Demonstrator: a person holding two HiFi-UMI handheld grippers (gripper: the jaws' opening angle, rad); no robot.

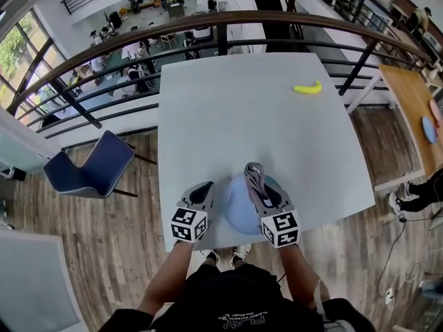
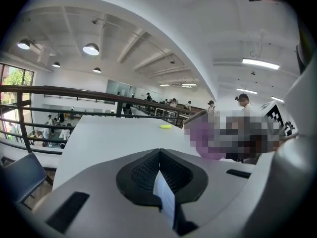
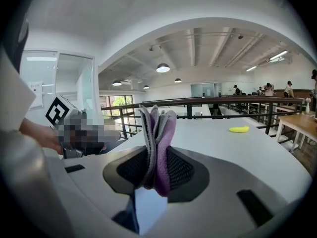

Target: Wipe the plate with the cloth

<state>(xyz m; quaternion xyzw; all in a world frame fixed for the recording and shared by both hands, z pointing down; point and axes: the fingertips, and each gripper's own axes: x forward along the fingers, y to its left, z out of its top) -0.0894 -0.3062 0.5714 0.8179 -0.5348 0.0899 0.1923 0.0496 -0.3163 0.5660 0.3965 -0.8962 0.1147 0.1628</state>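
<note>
A pale blue plate (image 1: pixel 235 211) lies at the table's near edge, between my two grippers. My right gripper (image 1: pixel 258 187) hovers over the plate's right half, shut on a folded purple and grey cloth (image 1: pixel 253 173). In the right gripper view the cloth (image 3: pixel 158 128) stands up out of the shut jaws of that gripper (image 3: pixel 157 156). My left gripper (image 1: pixel 205 188) sits just beside the plate's left rim. In the left gripper view its jaws (image 2: pixel 159 155) are shut with nothing between them, and the plate (image 2: pixel 205 139) shows as a lavender patch to the right.
A yellow banana (image 1: pixel 307 88) lies at the far right of the white table (image 1: pixel 242 116). A metal railing (image 1: pixel 138 37) runs behind the table. A blue chair (image 1: pixel 93 164) stands on the left, and a wooden table (image 1: pixel 415 109) on the right.
</note>
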